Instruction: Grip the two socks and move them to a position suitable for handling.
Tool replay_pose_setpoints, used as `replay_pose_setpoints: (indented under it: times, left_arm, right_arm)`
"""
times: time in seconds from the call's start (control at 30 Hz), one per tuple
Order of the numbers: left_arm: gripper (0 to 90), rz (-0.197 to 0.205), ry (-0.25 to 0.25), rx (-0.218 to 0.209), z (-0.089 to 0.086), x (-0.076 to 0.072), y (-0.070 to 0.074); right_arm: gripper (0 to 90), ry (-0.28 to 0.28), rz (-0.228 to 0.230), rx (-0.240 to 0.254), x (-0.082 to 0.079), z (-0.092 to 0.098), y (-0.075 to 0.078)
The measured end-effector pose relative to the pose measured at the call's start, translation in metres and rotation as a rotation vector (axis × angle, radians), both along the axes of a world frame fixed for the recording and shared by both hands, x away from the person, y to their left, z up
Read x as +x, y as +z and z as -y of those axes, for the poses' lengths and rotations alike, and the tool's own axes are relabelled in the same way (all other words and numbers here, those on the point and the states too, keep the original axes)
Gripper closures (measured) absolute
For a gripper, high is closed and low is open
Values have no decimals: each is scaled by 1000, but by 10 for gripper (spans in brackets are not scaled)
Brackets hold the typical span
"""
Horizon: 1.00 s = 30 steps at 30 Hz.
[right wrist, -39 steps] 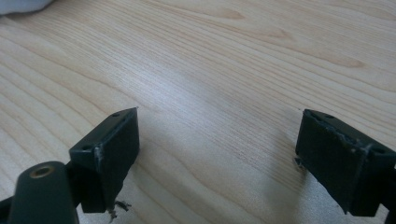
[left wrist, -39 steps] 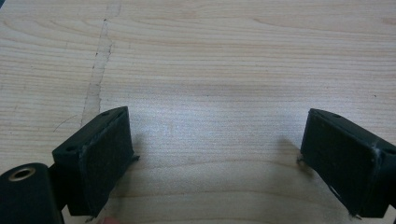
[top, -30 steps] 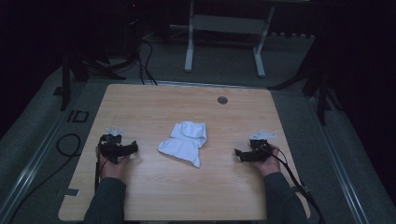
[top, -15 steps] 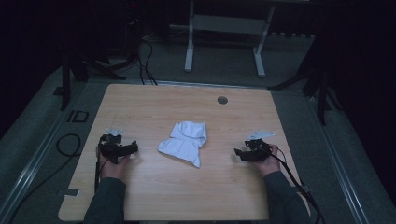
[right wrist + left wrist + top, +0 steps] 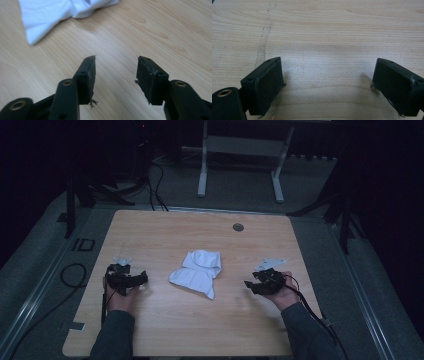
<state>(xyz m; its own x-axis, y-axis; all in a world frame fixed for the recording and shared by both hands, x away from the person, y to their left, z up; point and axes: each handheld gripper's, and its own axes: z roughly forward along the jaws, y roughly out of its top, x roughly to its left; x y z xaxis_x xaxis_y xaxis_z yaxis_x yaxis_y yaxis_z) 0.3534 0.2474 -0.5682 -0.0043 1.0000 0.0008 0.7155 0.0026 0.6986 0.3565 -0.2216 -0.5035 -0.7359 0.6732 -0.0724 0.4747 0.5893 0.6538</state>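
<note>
While the left gripper (image 5: 131, 281) sits parked on the light wood-grain tabletop (image 5: 200, 230) w/ jaws spread wide and bare wood between them, the right gripper (image 5: 256, 285) is the one that changed: its jaws have just been closing, now roughly half apart, w/ nothing between the pads, only table. The crumpled white cloth (image 5: 198, 271) lies mid-table, between the two grippers and apart from both; in the right gripper view it shows at the upper left (image 5: 57, 12), well ahead of the fingertips, untouched. Judging by that, the narrowing looks like pre-shaping for a pinch on the cloth's near edge, not a grab — no contact yet, so the work on the cloth hasn't really begun. Vs a sec ago in the high view: the right hand has shifted a bit toward the cloth and seems lifted off the table; left hand, same spot, same pose. Cloth unchanged in shape and place. Small dark round grommet (image 5: 238, 227) near the far edge, same too.
</note>
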Motion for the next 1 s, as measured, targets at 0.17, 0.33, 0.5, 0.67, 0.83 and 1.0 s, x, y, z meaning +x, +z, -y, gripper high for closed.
replay_pose_setpoints:
  times: [0.17,0.33,0.5,0.67,0.83,1.0]
  left_arm:
    - [96,0,0,0,0,0,0]
    - [96,0,0,0,0,0,0]
    - [97,0,0,0,0,0,0]
    - [101,0,-4,1,1,0,0]
    - [104,1,-5,1,1,0,0]
    - [106,3,-9,1,2,0,0]
  right_arm:
    - [519,43,4,-18,-2,-13,8]
    - [576,108,0,-62,-4,-38,14]
    - [613,142,-7,-61,-3,-56,16]
    - [663,192,-3,-56,-1,-83,20]
    - [701,215,1,-42,0,-102,24]
    - [728,264,5,-30,3,-132,29]
